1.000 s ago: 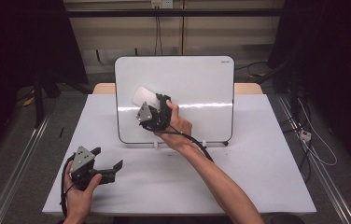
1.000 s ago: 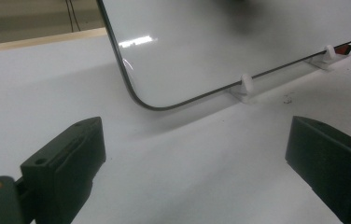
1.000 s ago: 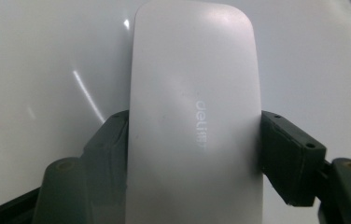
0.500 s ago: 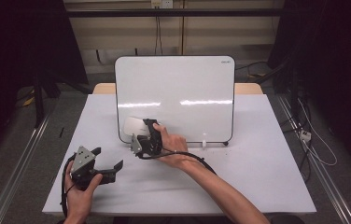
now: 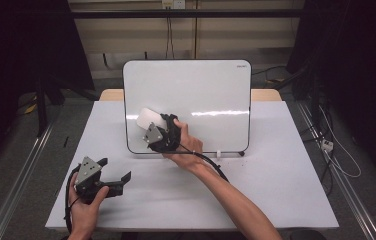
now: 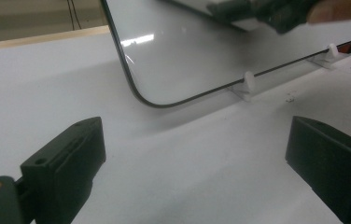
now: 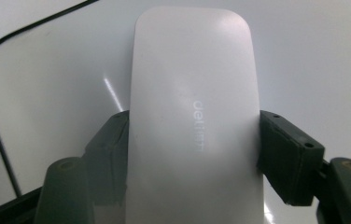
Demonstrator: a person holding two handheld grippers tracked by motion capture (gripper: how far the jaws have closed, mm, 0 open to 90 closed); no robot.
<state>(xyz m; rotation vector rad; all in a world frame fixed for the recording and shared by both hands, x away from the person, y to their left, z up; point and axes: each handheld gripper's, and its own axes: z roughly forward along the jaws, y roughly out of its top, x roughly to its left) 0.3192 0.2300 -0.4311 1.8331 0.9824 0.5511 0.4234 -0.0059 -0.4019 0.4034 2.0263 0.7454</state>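
While the right tongs (image 7: 192, 154) squeeze a white eraser (image 7: 194, 116) from both sides, the eraser sticks out past the two black jaws and lies flat against the whiteboard (image 7: 313, 56). Small grey letters run along the eraser's top. One jaw presses on each long side of it, so the tongs are clamped on the eraser.

From the high view, the right tongs (image 5: 157, 131) sit on the lower left part of the whiteboard (image 5: 201, 90), with the eraser (image 5: 148, 119) poking up and to the left of them. The right hand (image 5: 183, 145) holds them from behind, and a black cable trails down beside the arm.

The left tongs (image 6: 197, 168) have their jaws wide apart with nothing between them. They hang low over the white surface (image 6: 47, 79), looking toward the bottom corner of the whiteboard (image 6: 187, 51). The board stands on little white feet (image 6: 246, 86).

From the high view, the left tongs (image 5: 107, 172) are near the front left of the surface (image 5: 286, 170), well apart from the board. The left hand (image 5: 87, 200) grips them from below.
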